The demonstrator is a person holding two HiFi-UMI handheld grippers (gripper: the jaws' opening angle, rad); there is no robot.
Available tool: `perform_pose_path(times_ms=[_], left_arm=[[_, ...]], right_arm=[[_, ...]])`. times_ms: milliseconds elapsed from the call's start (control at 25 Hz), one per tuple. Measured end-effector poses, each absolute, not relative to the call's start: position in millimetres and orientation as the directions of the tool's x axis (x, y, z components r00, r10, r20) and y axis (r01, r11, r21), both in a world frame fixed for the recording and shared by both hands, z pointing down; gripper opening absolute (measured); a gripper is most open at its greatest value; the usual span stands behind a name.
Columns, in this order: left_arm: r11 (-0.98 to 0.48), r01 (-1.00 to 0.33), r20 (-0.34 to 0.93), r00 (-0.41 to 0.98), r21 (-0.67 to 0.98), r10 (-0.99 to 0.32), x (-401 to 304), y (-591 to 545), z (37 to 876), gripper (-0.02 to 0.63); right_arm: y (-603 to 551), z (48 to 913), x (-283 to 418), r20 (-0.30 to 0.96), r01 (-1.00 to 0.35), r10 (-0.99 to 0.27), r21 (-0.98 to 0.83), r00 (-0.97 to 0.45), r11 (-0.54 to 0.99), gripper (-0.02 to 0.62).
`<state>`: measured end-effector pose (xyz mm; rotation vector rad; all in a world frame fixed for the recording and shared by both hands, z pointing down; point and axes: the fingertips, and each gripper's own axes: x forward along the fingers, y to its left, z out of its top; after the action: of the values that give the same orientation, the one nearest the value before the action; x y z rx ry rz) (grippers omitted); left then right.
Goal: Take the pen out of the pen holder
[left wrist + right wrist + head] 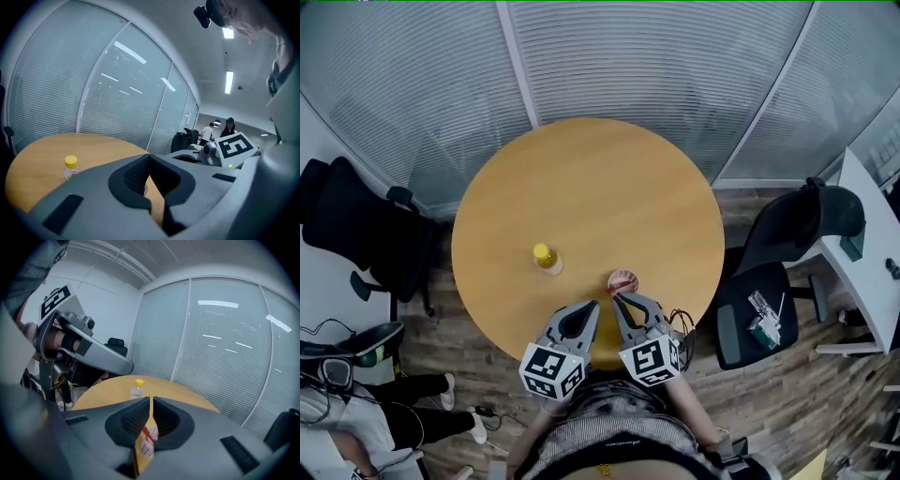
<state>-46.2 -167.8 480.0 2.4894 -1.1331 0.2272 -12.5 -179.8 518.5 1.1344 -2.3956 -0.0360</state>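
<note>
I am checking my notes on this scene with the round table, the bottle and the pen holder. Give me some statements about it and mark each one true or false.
1. The bottle has a yellow cap. True.
2. The red pen lies flat on the table. False: it stands in the pen holder.
3. The jaws of the left gripper are wide apart. False: they are together, with nothing between them.
4. The pen holder stands nearer to the right gripper than the bottle does. True.
5. The table is square. False: it is round.
</note>
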Motion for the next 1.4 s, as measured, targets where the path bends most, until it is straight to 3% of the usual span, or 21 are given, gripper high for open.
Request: perform_pose_path(times_ms=[1200,1400], left_arm=[[-0.517,-0.792,0.348,0.608,0.324,-0.713,-72,-194,497,0.003],[-0.512,-0.795,0.351,0.604,0.326,-0.715,-72,-195,499,0.003]], right_arm=[[-205,631,-16,0.663,-0.632,-0.555,0.157,-0.502,0.759,0.037],[-205,644,-21,0.696,-0.596,-0.517,0.158,-0.499,0.788,0.097]])
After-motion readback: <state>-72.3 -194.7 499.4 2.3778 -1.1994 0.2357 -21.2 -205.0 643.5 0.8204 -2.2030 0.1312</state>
